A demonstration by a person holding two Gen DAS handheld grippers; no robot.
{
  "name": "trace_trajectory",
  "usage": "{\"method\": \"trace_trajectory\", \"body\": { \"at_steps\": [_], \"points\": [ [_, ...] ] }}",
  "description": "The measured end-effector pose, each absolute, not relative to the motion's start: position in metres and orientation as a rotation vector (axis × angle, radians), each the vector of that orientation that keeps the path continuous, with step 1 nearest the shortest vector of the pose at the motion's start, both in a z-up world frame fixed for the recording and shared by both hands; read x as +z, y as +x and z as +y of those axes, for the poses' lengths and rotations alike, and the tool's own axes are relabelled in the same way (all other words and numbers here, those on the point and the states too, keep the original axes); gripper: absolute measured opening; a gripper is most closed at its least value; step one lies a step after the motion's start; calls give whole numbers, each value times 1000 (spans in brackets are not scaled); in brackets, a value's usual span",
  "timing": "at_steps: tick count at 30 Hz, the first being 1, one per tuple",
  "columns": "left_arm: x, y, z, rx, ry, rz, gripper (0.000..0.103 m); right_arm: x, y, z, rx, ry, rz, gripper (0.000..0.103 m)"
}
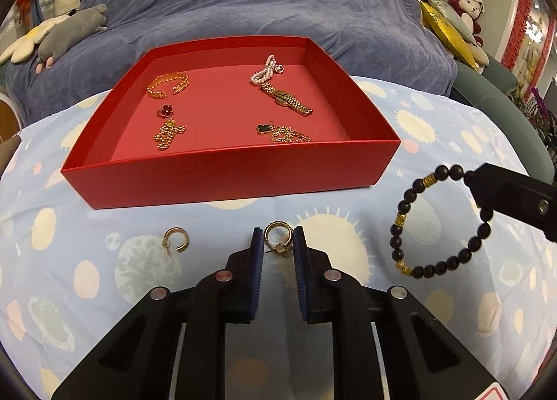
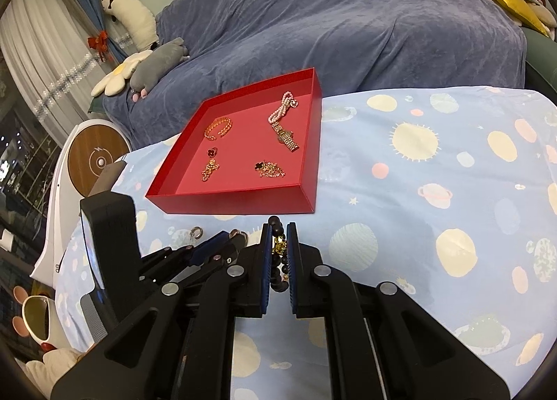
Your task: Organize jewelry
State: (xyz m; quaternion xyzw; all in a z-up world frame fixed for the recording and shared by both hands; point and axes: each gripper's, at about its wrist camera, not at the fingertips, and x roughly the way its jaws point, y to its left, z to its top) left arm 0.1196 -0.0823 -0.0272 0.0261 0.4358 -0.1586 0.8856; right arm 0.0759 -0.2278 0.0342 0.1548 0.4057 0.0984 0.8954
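Observation:
A red tray (image 1: 222, 177) (image 2: 240, 199) on the blue cloth holds a gold cuff (image 1: 167, 85), a pearl bracelet (image 1: 265, 70), a gold watch (image 1: 287, 100), a flower ring, a gold cross and a clover chain (image 1: 283, 133). My left gripper (image 1: 277, 239) has its pads on either side of a gold hoop earring (image 1: 277, 238) lying on the cloth, close on it. A second hoop earring (image 1: 177, 239) (image 2: 197, 233) lies to its left. My right gripper (image 2: 279, 236) is shut on a dark bead bracelet (image 1: 439, 222) (image 2: 278, 254), held above the cloth.
A sofa under a purple-blue cover (image 1: 264, 3) with plush toys (image 1: 69, 34) stands behind the table. A round white and wood device (image 2: 94, 156) and a slipper (image 2: 41, 320) lie at the left, beyond the table edge. Yellow cushions (image 1: 449, 28) are at the right.

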Motion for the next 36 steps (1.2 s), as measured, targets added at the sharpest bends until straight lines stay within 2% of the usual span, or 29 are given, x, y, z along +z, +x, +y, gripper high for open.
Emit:
{"method": "trace_trajectory", "body": {
  "at_steps": [7,36],
  "points": [
    [-14,89,-43,-353,3,953,15,37,74,-213,230,312,840,8],
    [-1,91,-38,-345,-20,891,15,42,72,-215,229,332,813,8]
  ]
}}
